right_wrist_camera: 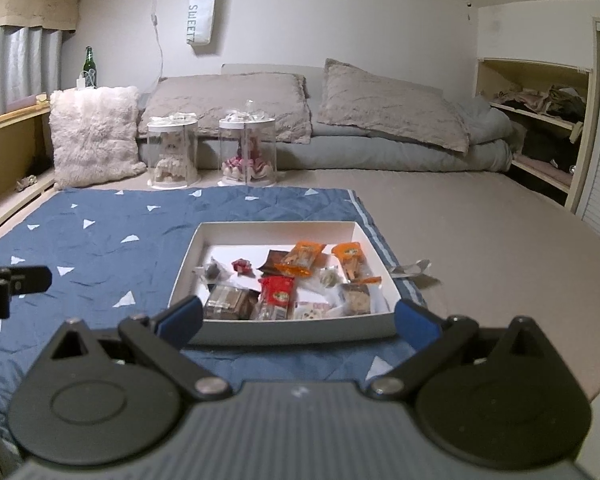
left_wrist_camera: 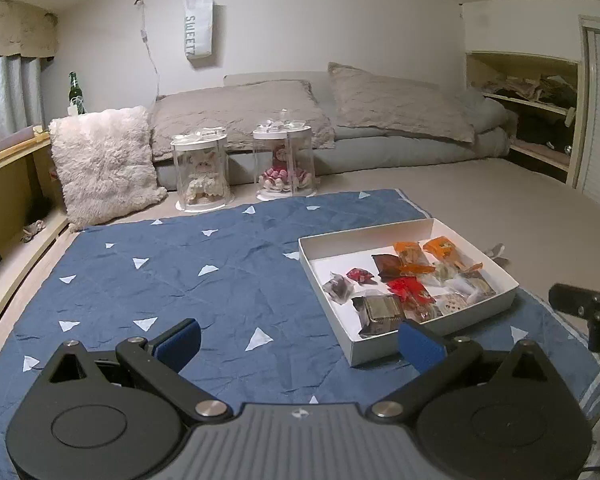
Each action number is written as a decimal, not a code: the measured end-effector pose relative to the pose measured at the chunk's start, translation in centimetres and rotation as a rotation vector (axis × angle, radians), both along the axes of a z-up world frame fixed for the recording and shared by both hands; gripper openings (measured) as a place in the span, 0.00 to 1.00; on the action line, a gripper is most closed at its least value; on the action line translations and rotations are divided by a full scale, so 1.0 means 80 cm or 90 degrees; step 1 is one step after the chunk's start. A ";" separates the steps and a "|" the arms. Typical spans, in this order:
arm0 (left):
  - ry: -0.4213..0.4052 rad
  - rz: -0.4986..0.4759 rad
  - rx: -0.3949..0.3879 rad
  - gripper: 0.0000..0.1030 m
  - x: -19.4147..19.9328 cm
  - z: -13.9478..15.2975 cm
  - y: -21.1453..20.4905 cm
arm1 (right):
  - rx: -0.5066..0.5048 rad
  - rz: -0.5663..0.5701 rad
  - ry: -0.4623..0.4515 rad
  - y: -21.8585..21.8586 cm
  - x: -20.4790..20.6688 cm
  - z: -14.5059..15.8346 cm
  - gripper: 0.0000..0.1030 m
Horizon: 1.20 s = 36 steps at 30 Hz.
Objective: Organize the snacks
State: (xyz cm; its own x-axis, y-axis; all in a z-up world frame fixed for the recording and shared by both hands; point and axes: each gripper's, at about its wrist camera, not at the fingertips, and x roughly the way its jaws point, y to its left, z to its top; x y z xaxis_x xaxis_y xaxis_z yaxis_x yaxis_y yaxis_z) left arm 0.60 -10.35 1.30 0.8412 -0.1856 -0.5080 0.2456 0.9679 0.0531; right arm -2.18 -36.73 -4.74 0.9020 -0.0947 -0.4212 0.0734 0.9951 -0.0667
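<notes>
Snacks (right_wrist_camera: 284, 280) sit jumbled in a shallow white cardboard box (right_wrist_camera: 276, 227), a flat rectangle with low straight walls, resting on the right part of a blue quilted mat (right_wrist_camera: 100, 248) dotted with pale triangles. Crinkly wrappers everywhere: two glossy orange packets (right_wrist_camera: 300, 261) toward the far side, a red packet (right_wrist_camera: 277, 291) in the middle, a dark brown blocky pack (right_wrist_camera: 230, 304) at the near wall, a small red sweet (right_wrist_camera: 242, 267) and clear cellophane twists on the left. From the right wrist view the box's long axis runs left to right, its near wall square to the camera; from the left wrist view it lies angled, a corner pointing toward the lens. Right claw (right_wrist_camera: 298, 320) hovers low just short of that near wall, blue-padded fingers (right_wrist_camera: 182, 318) spread wide and holding nothing, aimed straight at the box. Left claw (left_wrist_camera: 300, 340) hangs over the mat to the box's left, jaws equally wide apart, empty, its right pad overlapping the box's near corner in view. Behind, a fluffy pink cushion (left_wrist_camera: 104, 164) and two clear domed doll cases (left_wrist_camera: 202, 172) stand by grey bedding (left_wrist_camera: 380, 120).
</notes>
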 end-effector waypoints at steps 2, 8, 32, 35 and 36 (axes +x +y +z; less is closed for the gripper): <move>0.000 -0.001 0.002 1.00 0.000 -0.001 0.000 | 0.000 0.003 -0.001 -0.002 0.002 0.001 0.99; 0.003 0.005 -0.002 1.00 0.000 -0.001 0.002 | -0.005 0.007 0.001 0.003 0.003 -0.001 0.99; 0.004 0.001 -0.004 1.00 0.001 -0.001 -0.001 | -0.011 0.012 0.005 0.008 0.005 0.000 0.99; 0.005 0.002 -0.004 1.00 0.001 -0.001 -0.001 | -0.010 0.012 0.005 0.009 0.004 -0.001 0.99; 0.006 0.002 -0.004 1.00 0.001 -0.001 -0.001 | -0.010 0.012 0.005 0.009 0.005 -0.001 0.99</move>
